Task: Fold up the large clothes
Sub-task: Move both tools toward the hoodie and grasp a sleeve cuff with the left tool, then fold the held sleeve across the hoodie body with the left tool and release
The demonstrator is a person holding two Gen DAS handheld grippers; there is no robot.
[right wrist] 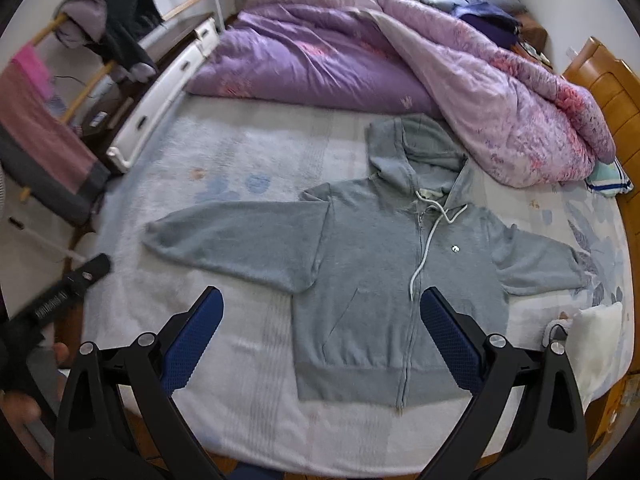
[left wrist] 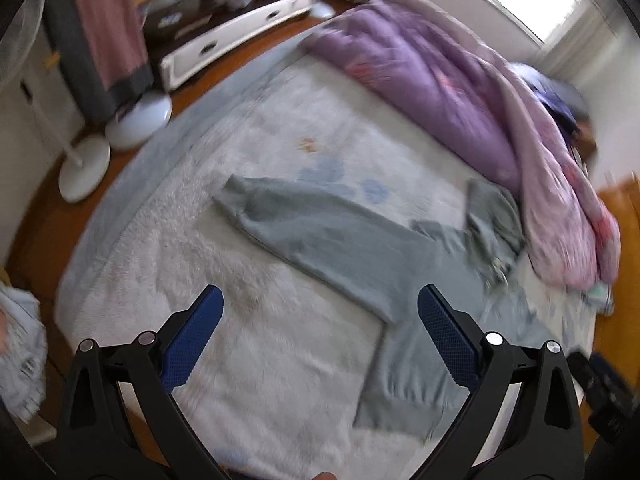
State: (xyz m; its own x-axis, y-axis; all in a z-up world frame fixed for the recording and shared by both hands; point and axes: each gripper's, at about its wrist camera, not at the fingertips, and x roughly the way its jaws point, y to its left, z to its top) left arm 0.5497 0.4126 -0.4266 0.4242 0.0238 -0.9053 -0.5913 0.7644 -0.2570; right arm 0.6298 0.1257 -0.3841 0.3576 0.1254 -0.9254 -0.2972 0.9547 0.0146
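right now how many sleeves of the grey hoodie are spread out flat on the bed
2. On the hoodie, one sleeve stretches toward the drying rack side; the other sleeve reaches toward the wooden headboard. Neither is folded in yet.

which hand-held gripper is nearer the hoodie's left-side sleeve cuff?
Left, probably. The left hand-held gripper hovers open near that sleeve; the right hand-held gripper hangs open over the hoodie body by the hem.

Bed carried pale fleecy sheet; grey hoodie lay flat, sleeves spread; purple quilt bunched along far side.
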